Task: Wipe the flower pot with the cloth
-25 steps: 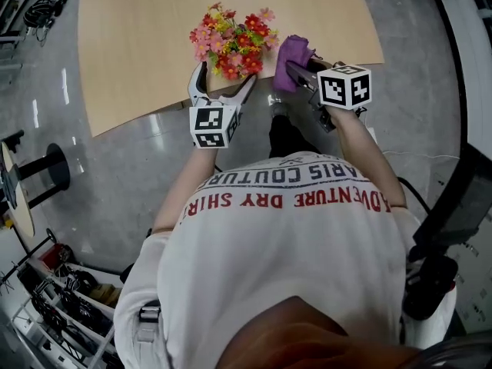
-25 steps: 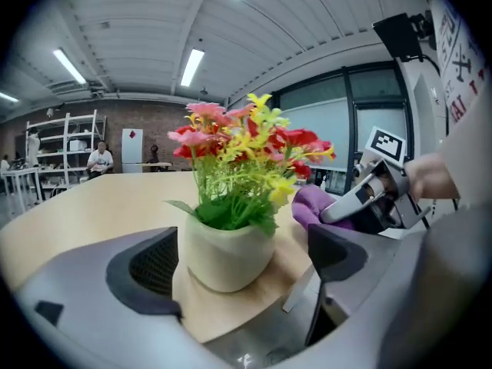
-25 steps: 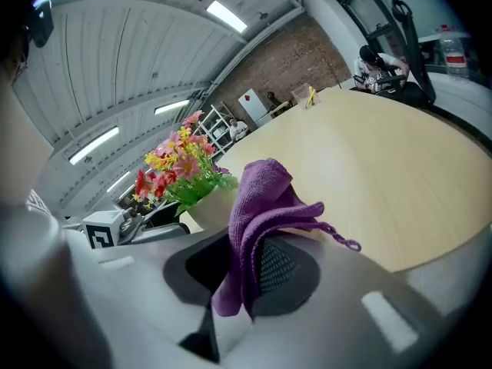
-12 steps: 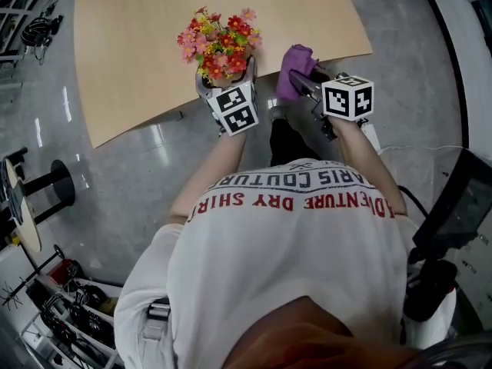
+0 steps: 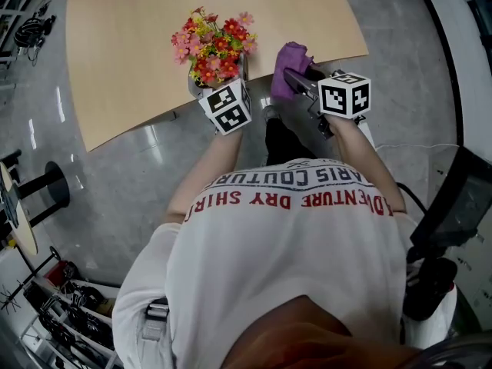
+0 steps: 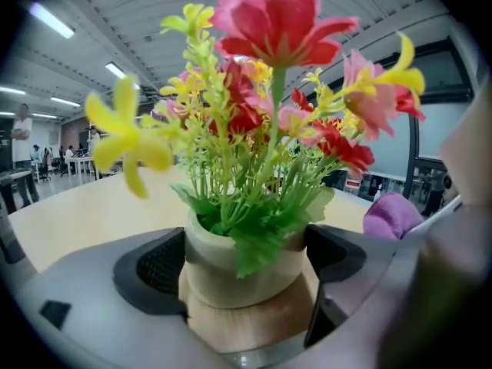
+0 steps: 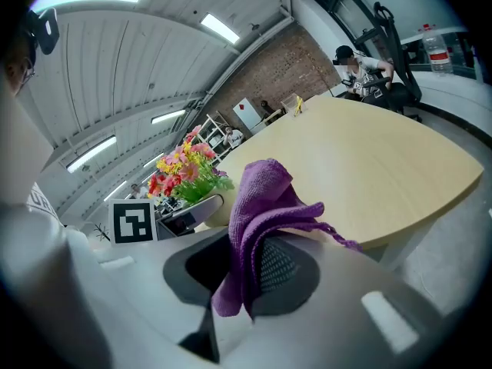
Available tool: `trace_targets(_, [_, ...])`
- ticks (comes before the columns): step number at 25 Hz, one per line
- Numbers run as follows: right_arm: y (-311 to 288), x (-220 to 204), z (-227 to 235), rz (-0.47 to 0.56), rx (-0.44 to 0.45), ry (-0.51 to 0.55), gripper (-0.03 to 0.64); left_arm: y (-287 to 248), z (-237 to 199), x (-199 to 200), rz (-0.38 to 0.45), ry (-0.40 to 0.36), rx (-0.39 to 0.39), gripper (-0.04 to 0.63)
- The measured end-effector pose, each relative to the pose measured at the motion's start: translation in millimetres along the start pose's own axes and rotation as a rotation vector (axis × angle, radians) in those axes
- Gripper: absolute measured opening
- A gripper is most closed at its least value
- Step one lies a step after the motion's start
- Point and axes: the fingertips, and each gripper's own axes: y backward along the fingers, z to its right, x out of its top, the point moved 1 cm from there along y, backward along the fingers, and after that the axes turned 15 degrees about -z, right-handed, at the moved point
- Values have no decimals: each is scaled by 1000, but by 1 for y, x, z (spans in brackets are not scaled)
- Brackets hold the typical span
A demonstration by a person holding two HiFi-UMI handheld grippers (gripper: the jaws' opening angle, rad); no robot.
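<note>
1. At the near edge of the table (image 5: 123,44), on the person's left, the left gripper (image 6: 243,266) has its jaws closed against the flower pot (image 6: 219,283). One pad sits on each flank, just below the rim.
2. That pot stands upright, with its flowers (image 5: 213,41) spreading well above the jaws. Only the cream wall facing the person, between the pads, is bare to reach.
3. Further right, apart from the pot, the right gripper (image 7: 246,271) pinches the purple cloth (image 7: 265,202). Its jaws are shut on a fold, and the rest bunches up above them.
4. From where I stand, the cloth hangs near the table's front edge, roughly level with the pot. A clear gap separates the two.
5. Wiping has not begun, I'd say. The pot lies to the left of the cloth, so the right gripper must carry the cloth leftward onto the pot's wall while the left one steadies it. The blooms and the left gripper's own jaw on that side crowd the approach.
</note>
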Motion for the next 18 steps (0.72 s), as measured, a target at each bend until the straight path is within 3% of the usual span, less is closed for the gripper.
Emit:
trace_targets(8, [-5,12,-10,11,43,41,41,2,1,-6,1,-101,-99,499])
trace_targets(18, [-17,40,-41,17,115,98,41,19,13,-4,4,-286,-351,497])
